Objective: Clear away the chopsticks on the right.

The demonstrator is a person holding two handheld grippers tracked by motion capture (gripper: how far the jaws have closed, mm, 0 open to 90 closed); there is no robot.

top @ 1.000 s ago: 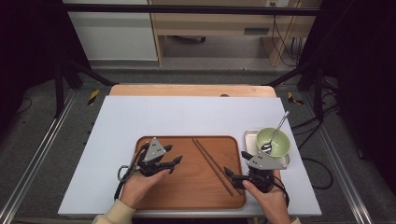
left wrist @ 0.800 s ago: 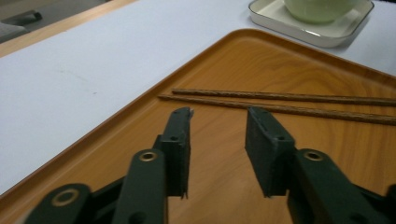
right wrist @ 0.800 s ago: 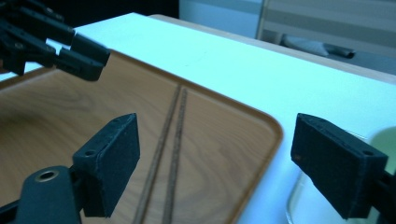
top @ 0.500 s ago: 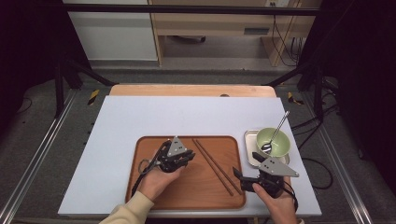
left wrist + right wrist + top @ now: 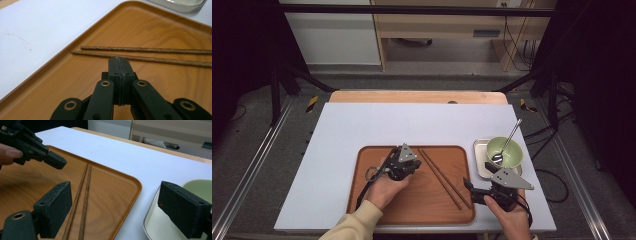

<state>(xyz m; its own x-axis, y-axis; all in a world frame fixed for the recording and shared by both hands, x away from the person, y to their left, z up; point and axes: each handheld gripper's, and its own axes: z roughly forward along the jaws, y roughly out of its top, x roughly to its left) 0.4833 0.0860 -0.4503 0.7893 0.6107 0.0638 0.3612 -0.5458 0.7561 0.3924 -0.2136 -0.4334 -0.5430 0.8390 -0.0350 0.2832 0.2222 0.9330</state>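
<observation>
The chopsticks [image 5: 443, 176] lie as a pair on the wooden tray [image 5: 372, 205], side by side and nearly parallel, running from the tray's far edge near its middle down toward its near right corner. In your left gripper view the two sticks [image 5: 150, 53] cross just past the jaw tips, flat on the tray floor and not touched.

Your left gripper [image 5: 412, 163] sits over the tray just left of the chopsticks' far ends, pointed toward them. Its jaws are pressed together with nothing between them — the left gripper view shows the two pads meeting in one seam [image 5: 119, 75]. Your right gripper view shows that same gripper [image 5: 58, 162] above the tray, its closed tip just beside the sticks' far ends [image 5: 87, 168]; whether it touches them you cannot tell.

Your right gripper [image 5: 477, 192] hangs at the tray's near right corner, close to the chopsticks' near ends. Its jaws stand wide apart and hold nothing — in the right gripper view one pad [image 5: 53, 207] is over the tray beside the sticks, the other [image 5: 183, 208] over the metal dish.

That metal dish [image 5: 479, 150] rests on the white mat [image 5: 362, 125] just right of the tray. A green bowl [image 5: 504, 150] stands in it, with a spoon [image 5: 508, 142] leaning out over the bowl's far rim.
</observation>
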